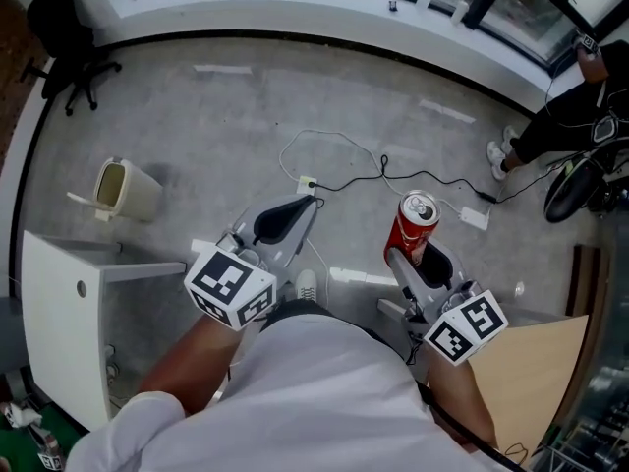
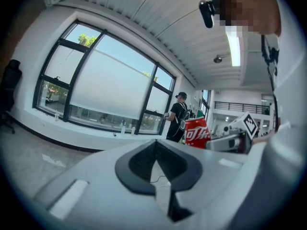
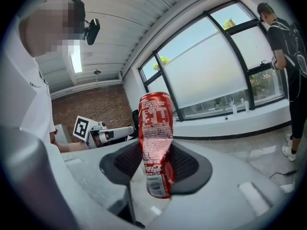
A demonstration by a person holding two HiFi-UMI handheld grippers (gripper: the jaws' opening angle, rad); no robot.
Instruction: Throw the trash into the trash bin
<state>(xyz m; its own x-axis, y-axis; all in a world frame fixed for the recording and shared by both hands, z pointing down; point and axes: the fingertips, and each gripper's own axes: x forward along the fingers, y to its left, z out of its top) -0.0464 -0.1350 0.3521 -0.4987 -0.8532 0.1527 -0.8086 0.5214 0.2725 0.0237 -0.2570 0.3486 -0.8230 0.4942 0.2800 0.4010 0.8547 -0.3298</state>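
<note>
A red cola can [image 1: 411, 226] stands upright between the jaws of my right gripper [image 1: 420, 255], which is shut on its lower half. In the right gripper view the can [image 3: 156, 138] fills the gap between the dark pads [image 3: 189, 166]. My left gripper [image 1: 305, 206] is held beside it at the left, jaws together with nothing between them; its tips [image 2: 156, 142] meet in the left gripper view, where the can [image 2: 196, 132] shows off to the right. A beige trash bin [image 1: 126, 189] sits tilted on the grey floor, far to the left.
A white cabinet [image 1: 59, 303] stands at the lower left, close to the bin. Cables and a white power strip [image 1: 474, 216] lie on the floor ahead. A person in black [image 1: 570, 116] stands at the right, a black chair [image 1: 61, 37] at the far left, and a brown board [image 1: 536, 382] at the lower right.
</note>
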